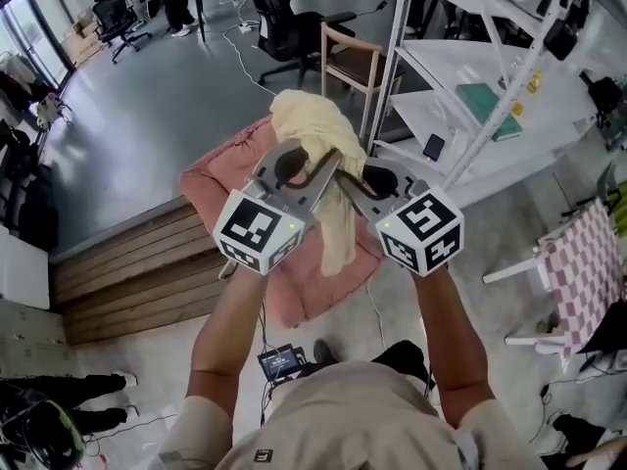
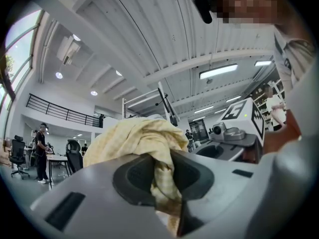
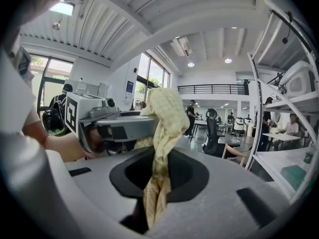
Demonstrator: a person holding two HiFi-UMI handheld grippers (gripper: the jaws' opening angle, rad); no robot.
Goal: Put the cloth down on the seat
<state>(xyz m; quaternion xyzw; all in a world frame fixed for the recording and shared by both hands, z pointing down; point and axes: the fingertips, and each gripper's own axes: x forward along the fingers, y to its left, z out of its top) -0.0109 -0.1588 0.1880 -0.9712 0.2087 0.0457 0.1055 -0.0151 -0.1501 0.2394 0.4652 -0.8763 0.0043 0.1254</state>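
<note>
Both bare forearms reach forward from the torso and angle inward, left forearm [image 1: 227,321] and right forearm [image 1: 449,326], bringing the tongs side by side. The left tongs [image 1: 294,164] are clamped narrowly on a fold of the cloth [image 1: 312,125]. The right tongs [image 1: 377,179] pinch another fold, their jaws nearly together.

Pale yellow checked cloth [image 1: 310,125], plain salmon-pink seat [image 1: 220,179].
</note>
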